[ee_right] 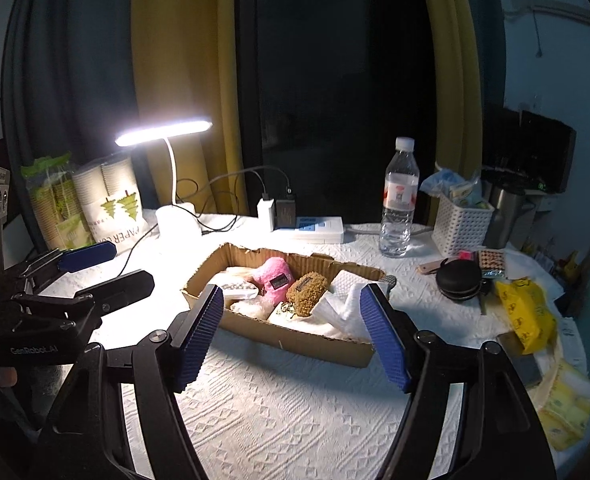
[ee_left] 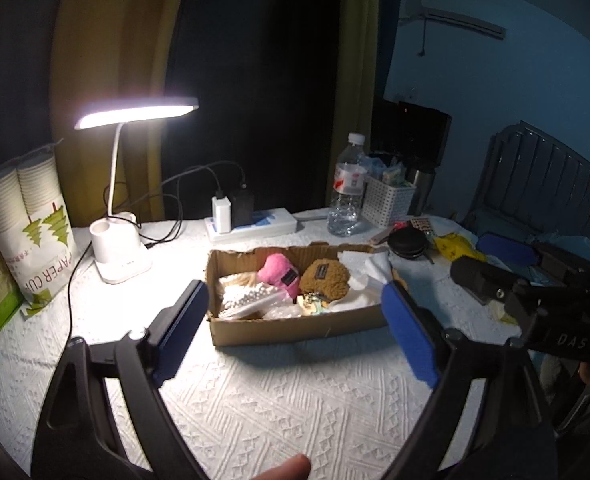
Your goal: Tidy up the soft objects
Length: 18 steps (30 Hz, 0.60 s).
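Observation:
A shallow cardboard box [ee_left: 295,328] [ee_right: 315,340] sits on the white cloth. It holds a pink plush [ee_left: 279,272] [ee_right: 275,278], a brown plush [ee_left: 325,280] [ee_right: 307,290], a bag of white beads [ee_left: 251,298] [ee_right: 237,286] and white tissue [ee_left: 371,276] [ee_right: 343,308]. My left gripper [ee_left: 295,332] is open and empty, just in front of the box. My right gripper [ee_right: 291,340] is open and empty, over the box's near edge. Each gripper shows in the other view, the left one [ee_right: 95,272] and the right one [ee_left: 491,280].
A lit desk lamp [ee_left: 135,112] [ee_right: 163,132], paper cup bags [ee_left: 35,240] [ee_right: 111,208], a power strip [ee_left: 255,220] [ee_right: 311,228], a water bottle [ee_left: 347,188] [ee_right: 399,200] and a white basket [ee_left: 387,200] [ee_right: 459,224] line the back. A black round case [ee_right: 457,280] and yellow packets [ee_right: 527,312] lie at right.

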Each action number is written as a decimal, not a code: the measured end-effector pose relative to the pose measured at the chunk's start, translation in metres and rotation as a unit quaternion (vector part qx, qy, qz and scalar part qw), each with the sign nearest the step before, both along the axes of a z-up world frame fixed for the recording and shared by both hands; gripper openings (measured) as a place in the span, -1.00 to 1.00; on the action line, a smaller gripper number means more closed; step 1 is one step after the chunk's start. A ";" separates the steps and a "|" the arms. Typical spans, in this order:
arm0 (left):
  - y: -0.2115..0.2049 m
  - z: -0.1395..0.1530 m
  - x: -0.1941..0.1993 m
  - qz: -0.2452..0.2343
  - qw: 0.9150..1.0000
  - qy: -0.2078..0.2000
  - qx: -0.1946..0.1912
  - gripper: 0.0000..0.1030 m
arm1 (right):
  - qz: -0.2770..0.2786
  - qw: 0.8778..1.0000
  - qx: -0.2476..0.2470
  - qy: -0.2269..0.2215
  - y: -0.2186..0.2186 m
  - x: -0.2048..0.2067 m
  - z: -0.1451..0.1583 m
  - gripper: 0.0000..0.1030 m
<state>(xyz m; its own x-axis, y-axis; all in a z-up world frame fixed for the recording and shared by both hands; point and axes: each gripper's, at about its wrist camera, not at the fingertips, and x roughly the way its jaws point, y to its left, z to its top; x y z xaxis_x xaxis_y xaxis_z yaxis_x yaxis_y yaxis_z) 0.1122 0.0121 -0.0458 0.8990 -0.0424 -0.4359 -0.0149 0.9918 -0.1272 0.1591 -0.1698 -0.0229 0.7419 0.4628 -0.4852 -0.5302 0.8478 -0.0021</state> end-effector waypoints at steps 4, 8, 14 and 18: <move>-0.007 0.012 -0.017 0.007 1.000 -0.013 0.011 0.74 | -0.004 1.000 0.007 -0.017 -0.009 -0.018 0.011 0.44; -0.012 0.026 -0.035 0.014 0.999 -0.027 0.022 0.74 | -0.007 0.999 0.011 -0.036 -0.016 -0.038 0.024 0.44; -0.020 0.051 -0.064 0.013 0.997 -0.068 0.031 0.74 | -0.009 0.997 0.012 -0.073 -0.021 -0.070 0.049 0.44; -0.027 0.064 -0.078 0.032 0.994 -0.088 0.055 0.74 | -0.012 0.995 0.014 -0.093 -0.023 -0.089 0.064 0.63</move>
<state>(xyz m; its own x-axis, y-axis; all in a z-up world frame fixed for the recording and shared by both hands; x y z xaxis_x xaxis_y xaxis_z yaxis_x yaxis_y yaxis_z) 0.0339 -0.0147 0.0180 0.9609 0.0563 -0.2710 -0.0652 0.9976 -0.0240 0.0706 -0.1927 0.0406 0.8292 0.4545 -0.3254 -0.5018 0.8617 -0.0750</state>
